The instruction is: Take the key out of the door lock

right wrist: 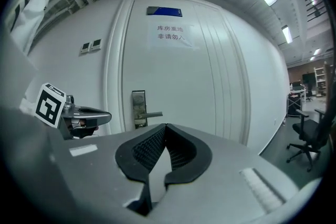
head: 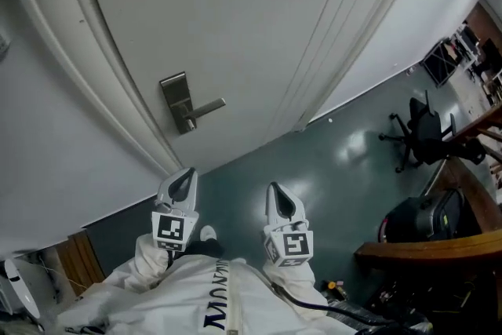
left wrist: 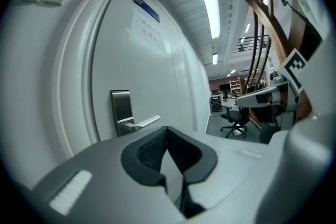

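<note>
Both grippers sit low in the head view, well apart from the door point(head: 235, 27). The left gripper point(head: 186, 176) has its jaws pressed together at the tips with nothing in them, and it's the same for the right gripper point(head: 274, 191). The lock plate point(head: 176, 94) with its lever handle point(head: 205, 109) is left of centre, above the left gripper. The key is too small to make out there. There's an office chair point(head: 420, 129) off at the right on the floor point(head: 314, 169).
</note>
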`<state>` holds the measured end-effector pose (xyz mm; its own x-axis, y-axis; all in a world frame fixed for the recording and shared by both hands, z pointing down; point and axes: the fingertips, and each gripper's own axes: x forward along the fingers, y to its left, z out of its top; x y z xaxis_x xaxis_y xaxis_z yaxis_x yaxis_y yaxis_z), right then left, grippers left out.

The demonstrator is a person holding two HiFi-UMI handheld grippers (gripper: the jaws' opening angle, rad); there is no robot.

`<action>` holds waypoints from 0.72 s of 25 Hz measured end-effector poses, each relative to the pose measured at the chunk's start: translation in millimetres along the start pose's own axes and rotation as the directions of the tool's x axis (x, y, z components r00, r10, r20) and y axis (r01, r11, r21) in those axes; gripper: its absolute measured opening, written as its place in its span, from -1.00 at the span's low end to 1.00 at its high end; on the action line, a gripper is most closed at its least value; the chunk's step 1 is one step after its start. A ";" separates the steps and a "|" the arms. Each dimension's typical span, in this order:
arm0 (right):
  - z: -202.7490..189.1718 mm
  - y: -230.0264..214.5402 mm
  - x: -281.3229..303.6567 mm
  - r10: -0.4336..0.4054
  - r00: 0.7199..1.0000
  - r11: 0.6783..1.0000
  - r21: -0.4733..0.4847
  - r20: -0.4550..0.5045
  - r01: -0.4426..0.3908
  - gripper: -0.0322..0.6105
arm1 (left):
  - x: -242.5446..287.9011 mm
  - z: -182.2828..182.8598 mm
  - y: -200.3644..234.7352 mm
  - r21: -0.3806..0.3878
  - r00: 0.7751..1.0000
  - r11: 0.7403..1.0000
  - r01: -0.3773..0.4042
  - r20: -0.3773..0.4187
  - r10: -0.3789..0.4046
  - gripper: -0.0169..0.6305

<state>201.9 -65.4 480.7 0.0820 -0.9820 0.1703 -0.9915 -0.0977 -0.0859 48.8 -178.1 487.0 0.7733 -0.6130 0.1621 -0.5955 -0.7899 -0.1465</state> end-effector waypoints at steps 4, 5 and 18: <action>9.0 28.9 45.4 0.089 0.996 0.995 -0.036 -0.012 -0.090 -0.89 | -7.3 -5.7 49.7 -0.030 0.994 0.994 -0.106 0.003 0.107 -0.95; 10.4 35.2 54.9 0.110 0.994 0.993 -0.044 -0.015 -0.110 -0.90 | -10.1 -6.9 59.4 -0.037 0.992 0.991 -0.129 0.005 0.129 -0.95; 8.1 94.2 126.9 0.298 0.951 0.950 -0.073 -0.077 -0.303 -0.90 | -51.0 -36.6 137.6 -0.082 0.934 0.931 -0.357 -0.058 0.353 -0.95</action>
<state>119.7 -200.6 486.3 -0.2251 -0.9510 0.2121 -0.9743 0.2169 -0.0612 -80.5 -256.2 494.3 0.4992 -0.8523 0.1560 -0.8480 -0.5176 -0.1140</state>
